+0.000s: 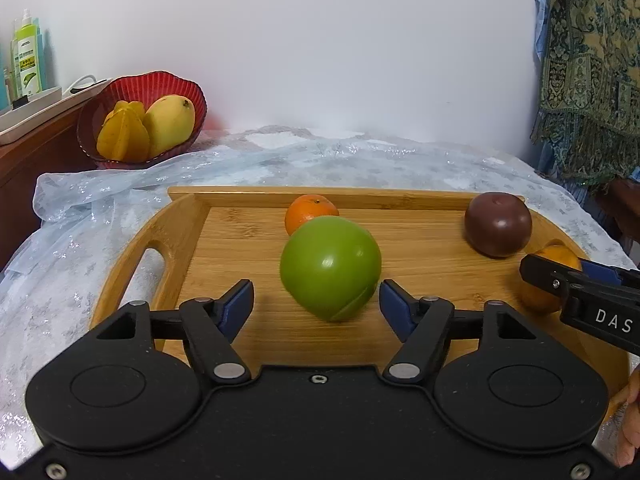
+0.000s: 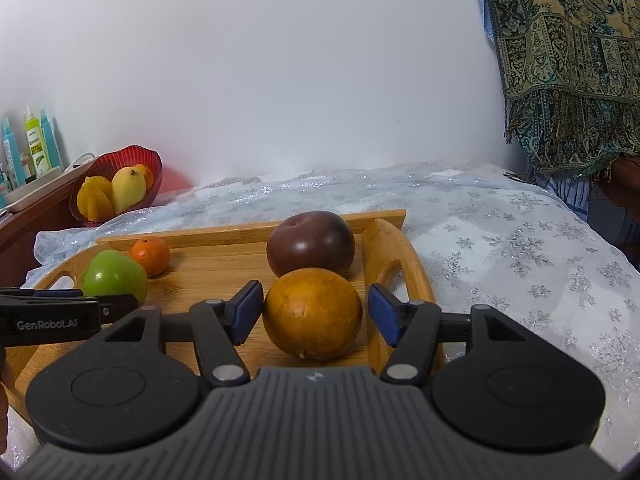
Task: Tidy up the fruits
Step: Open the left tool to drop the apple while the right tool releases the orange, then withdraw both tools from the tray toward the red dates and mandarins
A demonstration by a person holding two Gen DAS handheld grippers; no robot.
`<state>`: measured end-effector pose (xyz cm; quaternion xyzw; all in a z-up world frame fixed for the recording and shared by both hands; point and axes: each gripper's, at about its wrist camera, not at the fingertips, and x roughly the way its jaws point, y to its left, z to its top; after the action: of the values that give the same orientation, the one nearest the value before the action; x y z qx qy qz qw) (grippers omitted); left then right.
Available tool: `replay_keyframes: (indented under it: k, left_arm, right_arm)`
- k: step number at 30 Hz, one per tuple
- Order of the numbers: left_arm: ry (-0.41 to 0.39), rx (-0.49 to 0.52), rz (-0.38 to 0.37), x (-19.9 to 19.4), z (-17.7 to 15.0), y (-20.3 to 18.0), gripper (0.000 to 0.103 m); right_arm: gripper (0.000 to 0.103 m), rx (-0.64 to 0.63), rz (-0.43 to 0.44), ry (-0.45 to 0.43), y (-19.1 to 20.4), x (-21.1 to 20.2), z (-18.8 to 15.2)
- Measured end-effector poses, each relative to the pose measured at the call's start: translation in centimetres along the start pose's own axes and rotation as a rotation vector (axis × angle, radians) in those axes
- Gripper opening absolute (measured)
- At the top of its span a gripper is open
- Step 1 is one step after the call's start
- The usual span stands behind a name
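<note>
The white letters "DAS" are seen on the black body of the right gripper (image 1: 550,276) at the right edge of the left wrist view. "GenRobot.AI" is printed in grey on the black body of the left gripper (image 2: 120,300) in the right wrist view. The label on the tall yellow-green plastic bottle (image 1: 27,58) cannot be read.

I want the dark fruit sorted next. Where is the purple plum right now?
The purple plum sits at the tray's far right corner by the handle, directly behind the brown-orange fruit; in the left wrist view it is at the right.
</note>
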<state>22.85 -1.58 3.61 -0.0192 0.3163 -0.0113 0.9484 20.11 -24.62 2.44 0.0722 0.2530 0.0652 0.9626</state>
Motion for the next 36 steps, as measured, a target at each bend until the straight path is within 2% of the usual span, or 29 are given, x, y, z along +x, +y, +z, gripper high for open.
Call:
replay_keyframes:
  k: [6, 13, 22, 36]
  left_arm:
    - [-0.014, 0.008, -0.019, -2.1, -0.7, 0.2, 0.076]
    - [-0.067, 0.023, -0.059, -6.3, -2.6, 0.7, 0.085]
    - [-0.074, -0.008, -0.102, -10.6, -6.3, 2.0, 0.093]
    - [-0.105, 0.03, -0.112, -15.7, -11.8, 2.6, 0.098]
  right_arm:
    - [0.08, -0.044, -0.006, -0.035, 0.2, -1.9, -0.8]
    - [0.09, -0.014, 0.028, -0.13, -0.3, -6.5, -2.5]
    - [0.092, -0.015, 0.028, -0.19, 0.5, -10.7, -5.6]
    - [0.092, -0.072, -0.003, -0.161, 4.4, -15.8, -11.4]
